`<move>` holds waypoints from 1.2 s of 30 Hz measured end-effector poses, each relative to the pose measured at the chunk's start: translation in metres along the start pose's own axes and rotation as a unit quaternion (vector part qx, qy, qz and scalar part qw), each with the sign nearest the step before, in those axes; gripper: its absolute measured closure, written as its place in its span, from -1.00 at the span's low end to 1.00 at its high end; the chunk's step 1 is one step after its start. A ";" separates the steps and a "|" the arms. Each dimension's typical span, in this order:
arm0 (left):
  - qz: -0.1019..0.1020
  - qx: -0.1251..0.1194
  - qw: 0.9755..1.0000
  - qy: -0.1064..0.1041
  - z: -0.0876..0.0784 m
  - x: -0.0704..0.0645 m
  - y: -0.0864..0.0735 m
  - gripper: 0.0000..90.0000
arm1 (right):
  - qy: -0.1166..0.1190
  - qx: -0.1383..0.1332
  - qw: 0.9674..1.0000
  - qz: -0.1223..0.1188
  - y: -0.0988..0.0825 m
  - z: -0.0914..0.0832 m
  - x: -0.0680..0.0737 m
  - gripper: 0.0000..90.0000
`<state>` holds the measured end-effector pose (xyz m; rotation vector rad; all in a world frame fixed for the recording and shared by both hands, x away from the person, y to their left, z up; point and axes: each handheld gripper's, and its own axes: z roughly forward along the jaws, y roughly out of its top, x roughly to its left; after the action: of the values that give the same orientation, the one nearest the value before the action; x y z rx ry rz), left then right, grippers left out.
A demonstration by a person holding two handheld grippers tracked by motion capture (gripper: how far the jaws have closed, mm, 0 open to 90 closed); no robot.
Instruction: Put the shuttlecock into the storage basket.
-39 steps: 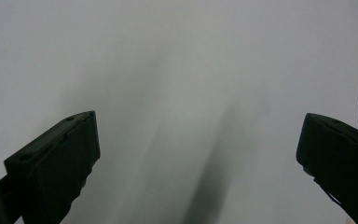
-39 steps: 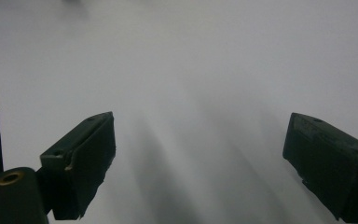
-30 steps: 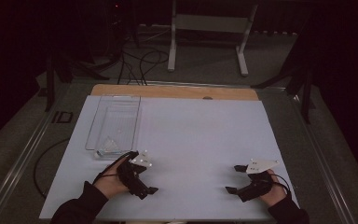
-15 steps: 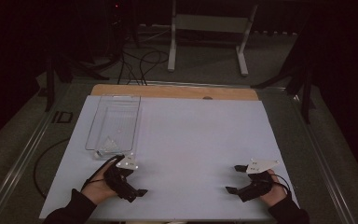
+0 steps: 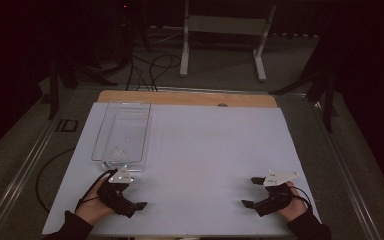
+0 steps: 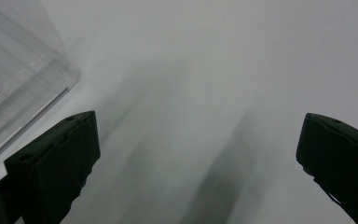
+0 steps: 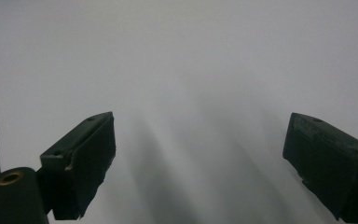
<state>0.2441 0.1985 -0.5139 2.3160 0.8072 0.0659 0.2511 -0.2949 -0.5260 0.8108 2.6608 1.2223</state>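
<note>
A clear plastic tray [image 5: 122, 132] lies on the left part of the white table sheet [image 5: 210, 150], and nothing is visible inside it. Just in front of its near end a hand holds my left gripper [image 5: 134, 197], open, jaws pointing right. One corner of the tray [image 6: 18, 93] appears at the upper left of the left gripper view, where the left gripper [image 6: 198, 140] stands wide over bare sheet. At the front right, my right gripper [image 5: 251, 192] is open too, pointing left. Its two jaws frame plain white sheet in the right gripper view [image 7: 200, 144].
A wooden strip [image 5: 190, 97] runs along the table's far edge. Behind it, on the dark floor, stand a metal frame [image 5: 220, 45] and loose cables [image 5: 150, 65]. Metal rails [image 5: 25, 165] border the table on both sides.
My left gripper has slid to the left, ending just in front of the tray's near end. The right gripper has stayed where it was.
</note>
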 end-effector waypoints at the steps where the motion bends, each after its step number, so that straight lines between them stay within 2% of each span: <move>1: -0.002 -0.002 1.000 0.002 -0.001 0.000 -0.001 -1.00 | 0.000 0.000 1.000 0.000 0.000 0.000 0.000 -0.79; 6: -0.012 -0.009 1.000 0.020 -0.003 0.002 -0.008 -1.00 | 0.000 -0.002 1.000 0.001 0.000 0.000 0.000 -0.79; 8: -0.015 -0.016 0.999 0.039 -0.004 0.001 -0.010 -1.00 | -0.001 -0.001 1.000 0.001 -0.001 0.000 0.000 -0.79; 9: -0.015 -0.016 0.999 0.039 -0.004 0.001 -0.010 -1.00 | -0.001 -0.001 1.000 0.001 -0.001 0.000 0.000 -0.79; 11: -0.025 -0.033 0.998 0.050 -0.005 0.002 -0.012 -1.00 | -0.001 -0.002 1.000 0.002 -0.001 0.000 0.000 -0.79; 14: -0.032 -0.039 0.997 0.054 -0.005 0.004 -0.016 -1.00 | -0.001 0.000 1.000 0.001 -0.002 0.000 0.000 -0.79; 21: -0.029 -0.042 0.998 0.046 -0.004 0.003 -0.022 -1.00 | -0.002 -0.001 1.000 0.002 -0.002 0.000 0.000 -0.79; 26: -0.028 -0.057 0.997 0.051 -0.005 0.006 -0.026 -1.00 | -0.004 -0.001 1.000 0.001 -0.003 0.001 0.000 -0.79; 31: -0.027 -0.061 0.996 0.060 -0.004 0.007 -0.027 -1.00 | -0.004 0.000 1.000 0.000 -0.002 0.002 0.001 -0.79; 36: -0.023 -0.060 0.996 0.060 -0.004 0.007 -0.027 -1.00 | -0.003 0.002 1.000 0.001 -0.002 0.002 0.001 -0.79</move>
<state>0.2342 0.2203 -0.5281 2.1945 0.8917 0.2281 0.2503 -0.2944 -0.5287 0.8157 2.6586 1.2130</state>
